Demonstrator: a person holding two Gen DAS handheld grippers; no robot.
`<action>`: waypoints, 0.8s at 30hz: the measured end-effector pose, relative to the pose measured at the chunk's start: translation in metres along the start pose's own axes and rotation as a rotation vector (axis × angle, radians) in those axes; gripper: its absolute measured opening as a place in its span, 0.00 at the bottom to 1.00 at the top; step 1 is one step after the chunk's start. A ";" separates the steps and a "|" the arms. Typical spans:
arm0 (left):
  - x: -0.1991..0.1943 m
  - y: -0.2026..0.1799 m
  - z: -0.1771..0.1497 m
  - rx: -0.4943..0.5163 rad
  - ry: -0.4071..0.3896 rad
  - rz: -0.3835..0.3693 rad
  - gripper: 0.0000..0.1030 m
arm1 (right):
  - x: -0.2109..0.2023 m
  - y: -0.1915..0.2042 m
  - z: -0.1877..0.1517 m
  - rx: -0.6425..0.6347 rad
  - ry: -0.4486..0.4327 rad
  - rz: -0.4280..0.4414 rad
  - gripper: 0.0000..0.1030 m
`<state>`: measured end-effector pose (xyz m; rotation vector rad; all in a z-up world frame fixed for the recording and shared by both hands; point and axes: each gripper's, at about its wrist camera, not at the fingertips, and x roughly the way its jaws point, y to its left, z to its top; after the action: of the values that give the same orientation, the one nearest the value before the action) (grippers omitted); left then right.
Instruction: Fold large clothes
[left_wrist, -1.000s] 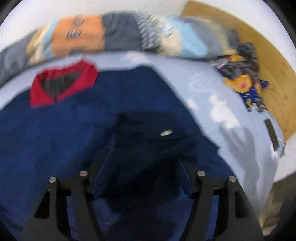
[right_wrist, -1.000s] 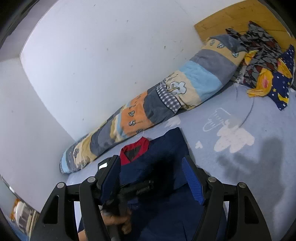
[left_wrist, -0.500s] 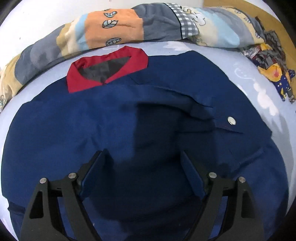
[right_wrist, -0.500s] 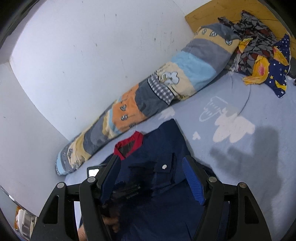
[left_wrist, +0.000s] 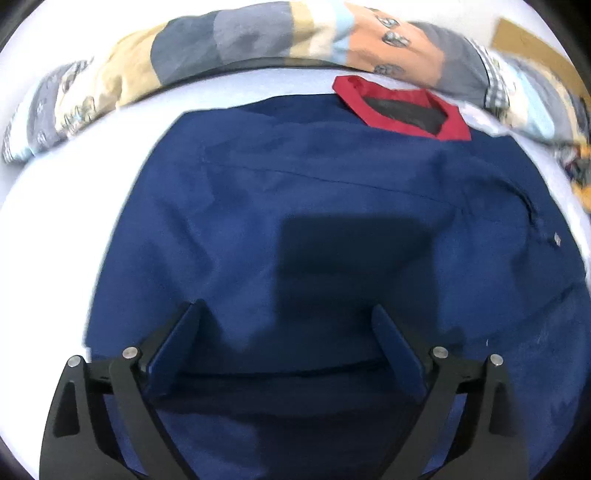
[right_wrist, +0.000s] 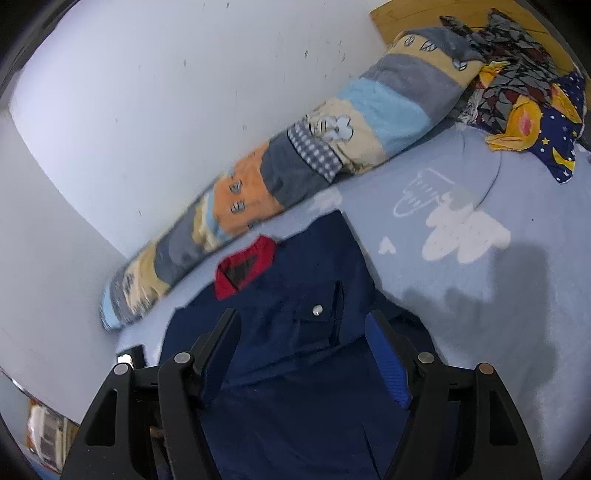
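Observation:
A navy garment (left_wrist: 314, 221) with a red collar (left_wrist: 402, 107) lies flat on the pale blue bed sheet (left_wrist: 48, 229); a snap button (left_wrist: 557, 239) shows on its right side. My left gripper (left_wrist: 288, 325) hovers over the garment's lower half, its jaws opening, nothing pinched between the blue pads. In the right wrist view the same garment (right_wrist: 295, 332) with its collar (right_wrist: 245, 266) and pocket snap (right_wrist: 317, 310) lies below my right gripper (right_wrist: 303, 332), whose jaws stand apart above the cloth with no fold held.
A long patchwork bolster (right_wrist: 295, 155) runs along the white wall (right_wrist: 147, 92). A heap of patterned clothes (right_wrist: 524, 96) sits at the far right by a wooden headboard (right_wrist: 406, 14). Bare sheet with cloud prints (right_wrist: 465, 229) stretches right of the garment.
The left gripper swept leftward over the garment, so the red collar now sits at upper right, and its jaws spread wider. The right gripper dipped slightly toward the cloth.

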<state>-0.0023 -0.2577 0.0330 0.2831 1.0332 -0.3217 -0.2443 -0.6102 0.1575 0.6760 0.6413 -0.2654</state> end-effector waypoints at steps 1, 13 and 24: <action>-0.011 -0.004 -0.005 0.020 -0.015 0.029 0.93 | 0.004 0.002 -0.001 -0.018 0.020 -0.013 0.70; -0.063 0.006 -0.136 -0.082 0.056 0.059 0.93 | 0.060 0.007 -0.095 -0.284 0.343 -0.231 0.66; -0.116 -0.011 -0.233 -0.069 0.007 0.045 0.95 | -0.025 0.005 -0.218 -0.459 0.299 -0.326 0.70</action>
<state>-0.2453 -0.1649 0.0212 0.2452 1.0415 -0.2437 -0.3625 -0.4629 0.0453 0.1647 1.0616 -0.3066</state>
